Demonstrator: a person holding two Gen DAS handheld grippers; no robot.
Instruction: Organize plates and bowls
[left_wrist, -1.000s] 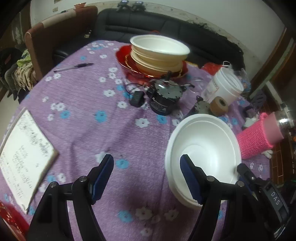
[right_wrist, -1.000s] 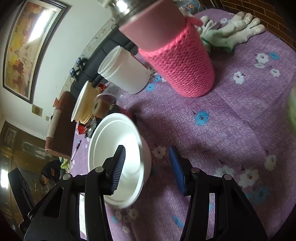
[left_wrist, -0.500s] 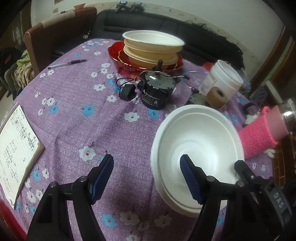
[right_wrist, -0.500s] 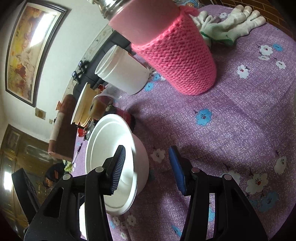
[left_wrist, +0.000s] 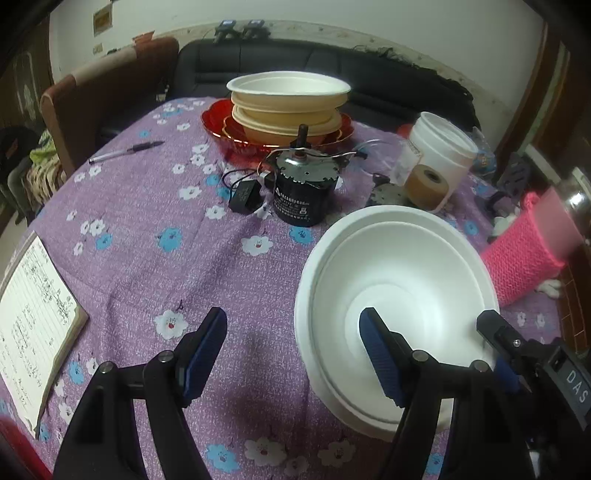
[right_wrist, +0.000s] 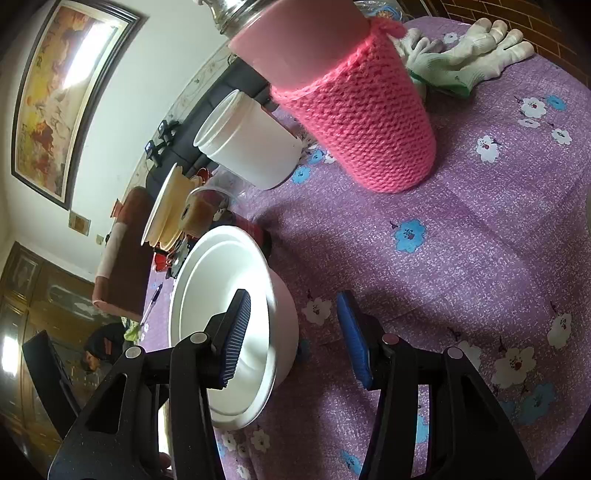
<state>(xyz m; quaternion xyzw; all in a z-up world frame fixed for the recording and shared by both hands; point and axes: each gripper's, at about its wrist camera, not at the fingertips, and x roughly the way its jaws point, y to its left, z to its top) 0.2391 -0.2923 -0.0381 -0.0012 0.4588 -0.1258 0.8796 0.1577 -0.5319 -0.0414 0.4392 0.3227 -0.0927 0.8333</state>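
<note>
The left wrist view looks steeply down and forward along its own claw (left_wrist: 293, 354) over the purple-clothed table (left_wrist: 147, 236), facing the far sofa. The right wrist view sits low and rolled, so the table (right_wrist: 480, 229) tilts, and faces along its claw (right_wrist: 293, 332) close to a pink knitted bottle (right_wrist: 362, 122). Both views share the white bowl (left_wrist: 399, 288) (right_wrist: 221, 295), near in each, plus the white tub (left_wrist: 439, 151) (right_wrist: 247, 147) and the far bowl stack (left_wrist: 288, 99) (right_wrist: 166, 210).

bowl (left_wrist: 399, 280): matt white foam | tablecloth (left_wrist: 155, 236): printed cloth | sleeve (right_wrist: 362, 118): knitted
</note>
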